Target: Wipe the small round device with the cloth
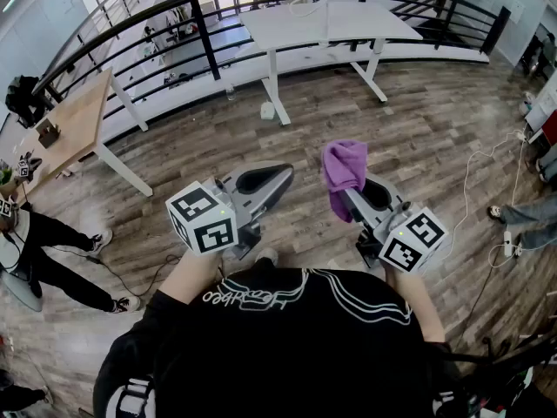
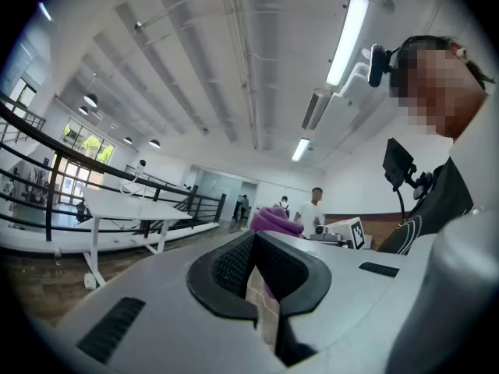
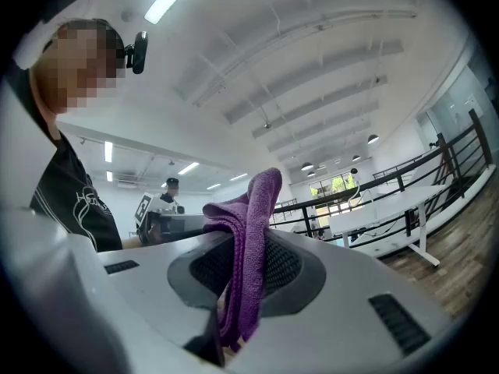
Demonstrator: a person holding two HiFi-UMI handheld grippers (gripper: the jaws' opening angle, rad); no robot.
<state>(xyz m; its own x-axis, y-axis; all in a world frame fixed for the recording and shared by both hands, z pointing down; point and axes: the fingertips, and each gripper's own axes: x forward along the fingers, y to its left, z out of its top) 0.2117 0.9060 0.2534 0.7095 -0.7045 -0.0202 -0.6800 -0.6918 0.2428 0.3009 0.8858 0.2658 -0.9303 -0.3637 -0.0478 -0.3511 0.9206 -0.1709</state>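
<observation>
**Cloth loaded, device not in frame**

Left claw (image 1: 277, 177), just left of the cloth (image 1: 345, 165), is closed with nothing between the pads. It's probably kept free to steady the device. Right claw (image 1: 352, 200) is clamped on the cloth's lower end, and the bulk stands above the tips, so there's loose fabric to wipe with. The small round device shows in none of the 3 views, so wiping can't have started.

Held level and side by side, the left hand-held gripper (image 1: 280, 173) is closed and empty; the right hand-held gripper (image 1: 355, 200) pinches the cloth (image 1: 345, 165).
</observation>
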